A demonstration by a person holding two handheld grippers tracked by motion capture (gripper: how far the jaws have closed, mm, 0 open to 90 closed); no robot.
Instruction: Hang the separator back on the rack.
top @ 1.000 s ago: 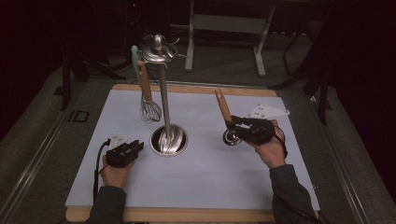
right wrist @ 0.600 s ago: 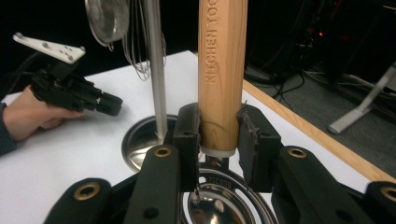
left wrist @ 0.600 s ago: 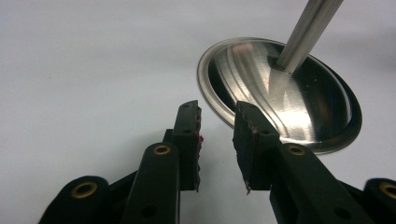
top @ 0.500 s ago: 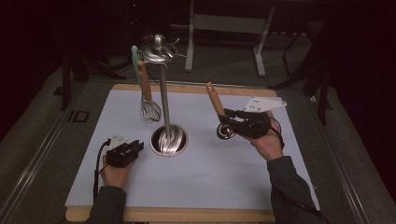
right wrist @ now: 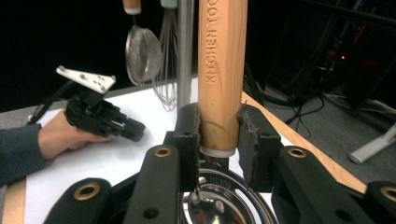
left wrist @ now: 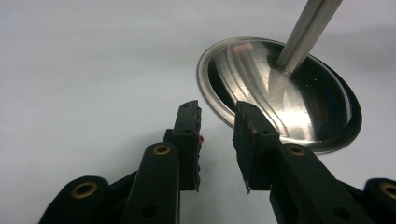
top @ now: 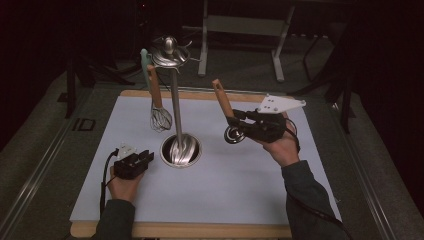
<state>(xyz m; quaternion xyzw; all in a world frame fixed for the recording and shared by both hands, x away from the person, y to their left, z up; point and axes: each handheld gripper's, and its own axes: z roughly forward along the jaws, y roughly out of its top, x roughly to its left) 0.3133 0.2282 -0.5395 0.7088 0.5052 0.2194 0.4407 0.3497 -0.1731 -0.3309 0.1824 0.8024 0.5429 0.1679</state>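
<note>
Above the white mat (top: pixel 240 185), the right gripper (top: pixel 239 121) pinched a wooden-handled strainer (top: pixel 221 98) near its bowl, handle tilted up, probably ready for hanging on the steel utensil stand (top: pixel 176 107). Beside the stand's base, the left gripper (top: pixel 144 159) rested with jaws spread and empty, apparently kept clear.

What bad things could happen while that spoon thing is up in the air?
The right tongs pinch the wooden handle near its bottom end, so the utensil might tip or slip. The metal stand with the whisk is close, so a swing could bump it.
</note>
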